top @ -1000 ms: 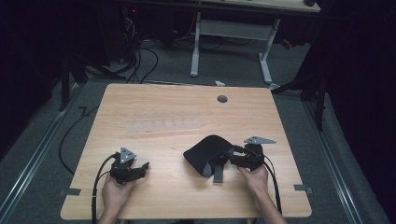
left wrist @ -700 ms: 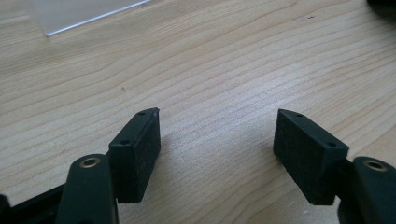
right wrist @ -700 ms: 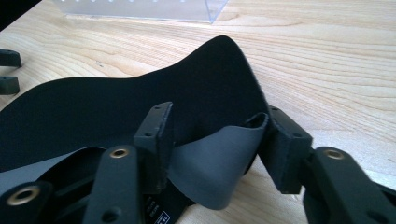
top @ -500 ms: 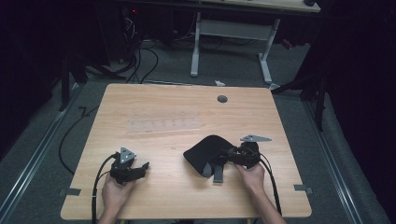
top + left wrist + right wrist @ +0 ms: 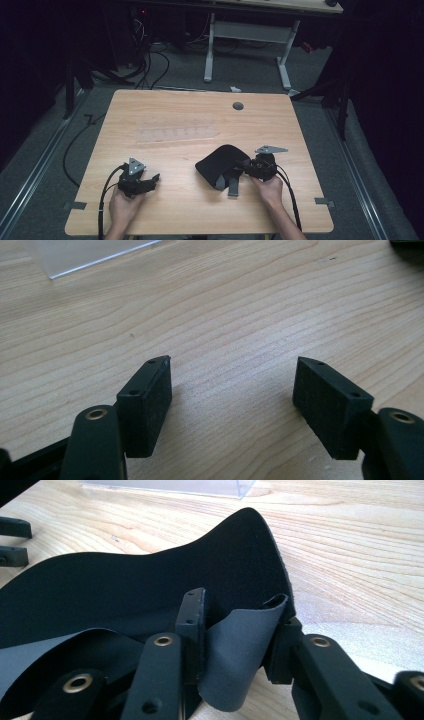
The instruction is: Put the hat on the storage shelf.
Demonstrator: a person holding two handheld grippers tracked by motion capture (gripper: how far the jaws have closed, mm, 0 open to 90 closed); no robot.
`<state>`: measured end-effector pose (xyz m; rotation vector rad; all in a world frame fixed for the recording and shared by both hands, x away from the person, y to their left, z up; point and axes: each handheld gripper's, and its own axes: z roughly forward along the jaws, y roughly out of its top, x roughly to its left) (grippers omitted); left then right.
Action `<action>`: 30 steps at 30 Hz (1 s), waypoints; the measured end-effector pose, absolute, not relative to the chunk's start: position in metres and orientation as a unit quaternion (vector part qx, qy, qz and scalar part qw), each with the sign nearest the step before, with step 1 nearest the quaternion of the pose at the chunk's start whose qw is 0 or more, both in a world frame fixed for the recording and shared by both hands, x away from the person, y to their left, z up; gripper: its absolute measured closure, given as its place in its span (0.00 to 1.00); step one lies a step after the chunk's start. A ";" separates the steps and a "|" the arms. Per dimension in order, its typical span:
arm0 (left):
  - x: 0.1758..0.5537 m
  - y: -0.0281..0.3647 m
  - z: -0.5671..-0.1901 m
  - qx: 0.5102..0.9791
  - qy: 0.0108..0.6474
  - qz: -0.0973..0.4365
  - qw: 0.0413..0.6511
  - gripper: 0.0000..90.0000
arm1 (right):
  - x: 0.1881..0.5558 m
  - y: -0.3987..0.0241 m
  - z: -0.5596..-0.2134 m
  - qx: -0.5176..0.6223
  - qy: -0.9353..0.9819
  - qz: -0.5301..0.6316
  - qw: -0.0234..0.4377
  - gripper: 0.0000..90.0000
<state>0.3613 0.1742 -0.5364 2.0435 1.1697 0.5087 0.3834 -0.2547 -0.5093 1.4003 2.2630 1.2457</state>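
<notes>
Clearly the black pad [image 5: 222,164] I'm working with is soft and light: in the right gripper view it [image 5: 150,585] buckles into a wave and one corner curls over to show a grey underside. I judge it thin, floppy and rubbery, so it won't slip much, but it will sag and fold wherever it isn't supported. An edge or corner is the sensible place to take it, pinched flat between the pads.

It lies on the wooden table [image 5: 175,107], right of the middle on my side, with its near right edge at my right gripper [image 5: 248,169]. That gripper [image 5: 235,630] has just been closing its jaws, and the curled grey corner stands between them; the pads are at the fold from both sides, partly closed, and I read that as a grip on the pad's edge.

My left gripper [image 5: 150,179] rests well apart to the left. Its jaws [image 5: 232,400] stand wide with bare wood between them.
</notes>
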 end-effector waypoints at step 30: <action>0.362 0.170 -0.536 0.802 0.436 0.192 0.360 0.33 | 0.377 -0.258 -0.499 0.457 0.768 0.445 0.059 0.94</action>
